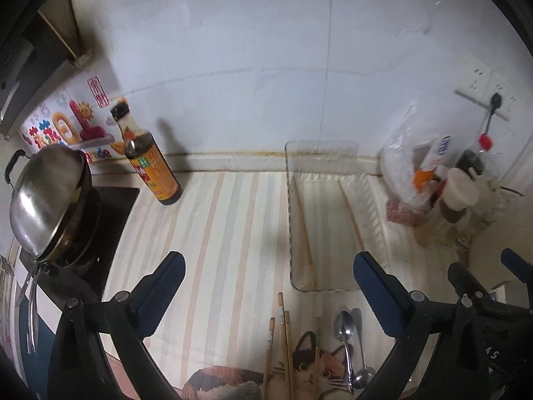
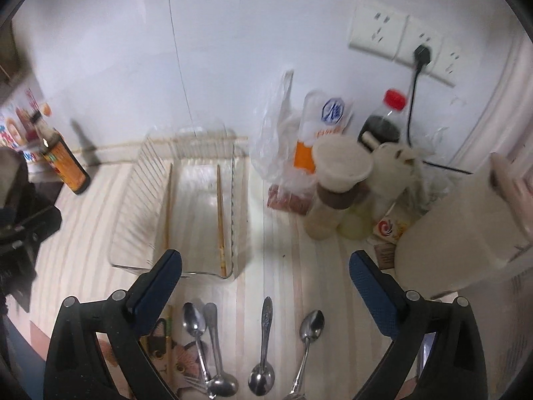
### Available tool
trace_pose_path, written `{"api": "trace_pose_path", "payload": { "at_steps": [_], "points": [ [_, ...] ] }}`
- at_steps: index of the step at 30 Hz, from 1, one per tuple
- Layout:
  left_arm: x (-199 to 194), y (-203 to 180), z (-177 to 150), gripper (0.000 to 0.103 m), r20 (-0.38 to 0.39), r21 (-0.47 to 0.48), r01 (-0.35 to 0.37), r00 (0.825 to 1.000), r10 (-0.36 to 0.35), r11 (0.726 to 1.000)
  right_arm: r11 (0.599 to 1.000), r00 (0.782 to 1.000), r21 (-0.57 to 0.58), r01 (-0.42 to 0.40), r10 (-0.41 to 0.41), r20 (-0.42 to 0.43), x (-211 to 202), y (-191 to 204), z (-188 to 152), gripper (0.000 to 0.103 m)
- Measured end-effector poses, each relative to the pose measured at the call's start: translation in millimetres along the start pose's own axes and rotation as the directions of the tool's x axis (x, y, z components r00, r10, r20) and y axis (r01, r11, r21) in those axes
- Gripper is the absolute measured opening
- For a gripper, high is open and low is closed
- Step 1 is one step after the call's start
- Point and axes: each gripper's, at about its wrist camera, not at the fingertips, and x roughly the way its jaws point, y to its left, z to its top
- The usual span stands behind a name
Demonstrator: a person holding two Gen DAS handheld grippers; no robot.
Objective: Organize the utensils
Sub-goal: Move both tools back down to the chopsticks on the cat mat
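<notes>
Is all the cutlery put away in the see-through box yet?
Not yet. Two chopsticks already lie in the clear box. Both tongs, left and right, are open and hold nothing. Four spoons and more chopsticks wait on the counter.

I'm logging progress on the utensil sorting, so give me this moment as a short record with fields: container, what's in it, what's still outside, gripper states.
container: clear plastic bin on the striped counter
inside bin: two chopsticks, lying lengthwise, apart
outside, near edge: four metal spoons; more chopsticks on a cat-print cloth
left gripper: open, holding nothing
right gripper: open, holding nothing, above the spoons
nearby: soy sauce bottle, wok
</notes>
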Motion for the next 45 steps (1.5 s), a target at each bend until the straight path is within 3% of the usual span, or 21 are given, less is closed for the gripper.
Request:
{"api": "trace_pose_path", "payload": {
  "at_steps": [4, 8, 10, 11, 12, 13, 15, 19, 23, 25, 26, 27, 28, 34, 37, 38, 39, 41, 45],
  "points": [
    [-26, 3, -1, 0.103, 0.030, 0.000, 0.037, 0.999, -0.037, 0.999, 0.998, 0.998, 0.040, -0.044, 0.042, 0.037, -31, -5, -1, 0.102],
    [-32, 10, -13, 0.103, 0.011, -0.008, 0.050, 0.999, -0.049, 0.999, 0.995, 0.996, 0.051, -0.091, 0.092, -0.005, -41, -6, -11, 0.101],
    [-20, 16, -29, 0.103, -0.035, 0.001, 0.046, 0.998, -0.046, 0.999, 0.994, 0.994, 0.046, -0.100, 0.102, -0.041, -34, -4, -23, 0.087],
    [-13, 18, -38, 0.103, -0.061, 0.004, 0.039, 0.997, -0.039, 0.999, 0.993, 0.990, 0.046, -0.109, 0.113, -0.079, -26, -3, -29, 0.065],
    [-2, 22, -49, 0.103, -0.097, 0.002, 0.034, 0.995, -0.034, 0.999, 0.990, 0.981, 0.058, -0.129, 0.136, -0.140, -12, -2, -38, 0.052],
    [12, 27, -63, 0.103, -0.146, 0.001, 0.031, 0.989, -0.030, 1.000, 0.986, 0.972, 0.078, -0.146, 0.158, -0.173, -3, -3, -46, 0.048],
    [41, 32, -88, 0.094, -0.243, -0.001, 0.030, 0.970, -0.030, 1.000, 0.977, 0.949, 0.127, -0.173, 0.200, -0.243, 19, -5, -64, 0.034],
    [97, 36, -138, 0.074, -0.434, -0.053, 0.071, 0.897, -0.087, 0.996, 0.959, 0.898, 0.203, -0.199, 0.261, -0.354, 55, -3, -96, 0.030],
    [132, 27, -169, 0.058, -0.519, -0.069, 0.086, 0.848, -0.110, 0.994, 0.951, 0.860, 0.232, -0.206, 0.289, -0.421, 79, 9, -117, 0.031],
    [142, 19, -179, 0.036, -0.542, -0.042, 0.078, 0.836, -0.088, 0.996, 0.947, 0.841, 0.238, -0.216, 0.305, -0.448, 89, 17, -124, 0.031],
    [140, 16, -180, 0.026, -0.525, -0.016, 0.062, 0.849, -0.061, 0.998, 0.946, 0.831, 0.235, -0.224, 0.312, -0.460, 94, 23, -126, 0.031],
    [139, 14, -180, 0.009, -0.516, 0.006, 0.060, 0.856, -0.048, 0.998, 0.944, 0.822, 0.232, -0.236, 0.321, -0.470, 98, 30, -129, 0.031],
    [138, 16, -181, 0.005, -0.519, 0.003, 0.065, 0.853, -0.054, 0.998, 0.944, 0.817, 0.225, -0.240, 0.322, -0.478, 101, 36, -132, 0.031],
    [132, 53, -190, 0.005, -0.520, -0.064, -0.004, 0.854, -0.029, 0.998, 0.949, 0.790, 0.143, -0.280, 0.313, -0.527, 120, 90, -143, 0.031],
    [129, 63, -196, 0.005, -0.521, -0.083, -0.017, 0.853, -0.029, 0.996, 0.963, 0.788, 0.055, -0.262, 0.247, -0.564, 133, 120, -154, 0.031],
    [128, 65, -196, 0.005, -0.521, -0.086, -0.017, 0.853, -0.030, 0.996, 0.967, 0.789, 0.026, -0.252, 0.220, -0.574, 137, 126, -158, 0.030],
    [128, 66, -197, 0.005, -0.520, -0.090, -0.018, 0.854, -0.032, 0.996, 0.972, 0.814, -0.027, -0.233, 0.179, -0.553, 134, 133, -160, 0.026],
    [127, 67, -198, 0.005, -0.519, -0.093, -0.018, 0.854, -0.033, 0.996, 0.972, 0.829, -0.121, -0.200, 0.102, -0.550, 133, 145, -165, 0.011],
    [126, 66, -197, 0.005, -0.511, -0.060, 0.001, 0.859, -0.031, 0.998, 0.974, 0.826, -0.150, -0.173, 0.060, -0.561, 130, 136, -173, 0.007]
  ]
}}
